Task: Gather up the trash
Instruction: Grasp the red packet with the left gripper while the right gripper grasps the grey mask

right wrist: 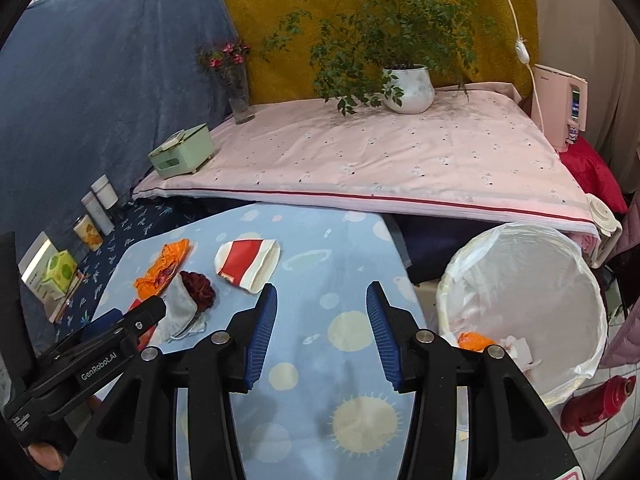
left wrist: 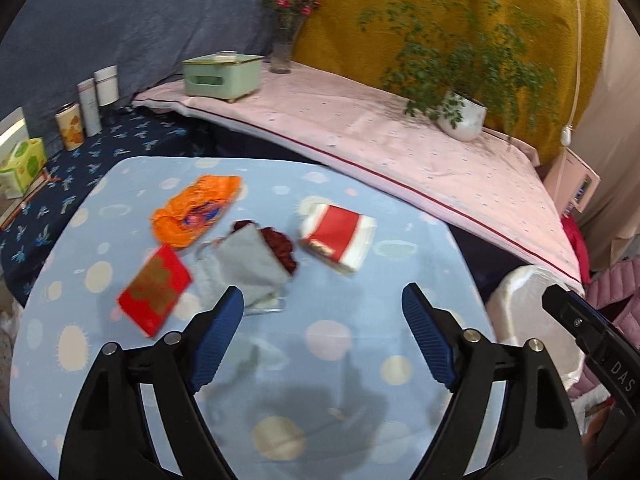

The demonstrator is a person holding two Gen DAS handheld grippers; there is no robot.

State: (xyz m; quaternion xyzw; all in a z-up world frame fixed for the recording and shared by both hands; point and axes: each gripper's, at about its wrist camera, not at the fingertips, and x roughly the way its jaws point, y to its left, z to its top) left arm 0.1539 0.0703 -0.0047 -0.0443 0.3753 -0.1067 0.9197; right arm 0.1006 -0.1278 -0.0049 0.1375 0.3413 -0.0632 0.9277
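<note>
Trash lies on the light blue table (left wrist: 340, 344): an orange wrapper (left wrist: 196, 210), a red packet (left wrist: 154, 290), a grey pouch with dark red stuff (left wrist: 252, 264), and a red-and-white paper cup (left wrist: 338, 238). My left gripper (left wrist: 322, 322) is open and empty just in front of the grey pouch. My right gripper (right wrist: 322, 320) is open and empty over the table, the cup (right wrist: 246, 262) ahead to its left. The white-lined trash bin (right wrist: 520, 300) stands right of the table with an orange scrap (right wrist: 474, 340) inside.
A pink-covered surface (right wrist: 400, 152) behind the table holds a potted plant (right wrist: 408, 88), a green box (right wrist: 182, 152) and a flower vase (right wrist: 238, 88). Cans and boxes (right wrist: 88, 232) stand at the left. A red flask (right wrist: 600, 404) lies on the floor by the bin.
</note>
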